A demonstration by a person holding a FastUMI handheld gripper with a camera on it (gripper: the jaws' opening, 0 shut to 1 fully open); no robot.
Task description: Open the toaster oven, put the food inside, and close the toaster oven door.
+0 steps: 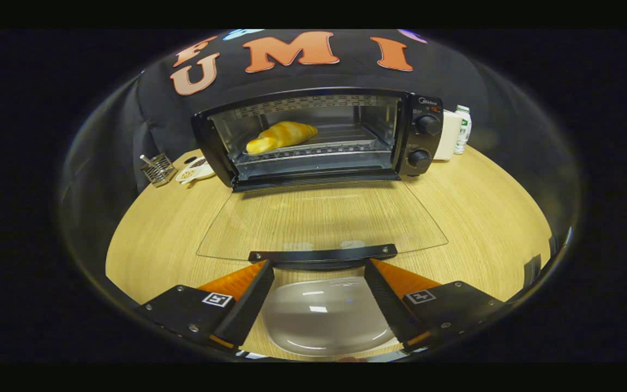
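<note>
- Far to your left, beyond the fingers, a small wire rack (158,169) stands on the wooden table (487,218), with a white dish (196,170) of dark bits just beside it.
- Your gripper (319,264) is spread wide and grasps nothing; its 2 fingers (248,296) flank the handle (323,254) of the glass door (321,218), their tips just under its 2 ends. You cannot tell whether they touch it.
- Between the fingers, nearer to you, lies a clear rounded plastic piece (324,316) on the table.
- The door lies folded flat towards you, fully open, running from the handle back to the toaster oven (319,136).
- The food, a striped bread roll (281,136), is inside the oven on the tray (340,142), towards its left side, well beyond your fingers and a little left of their midline.
- Right of the cavity, 2 black knobs (428,125) sit one above the other on the oven's panel.
- Further right, a white box (449,136) touches the oven's side, and a bottle (462,128) stands just beside it.
</note>
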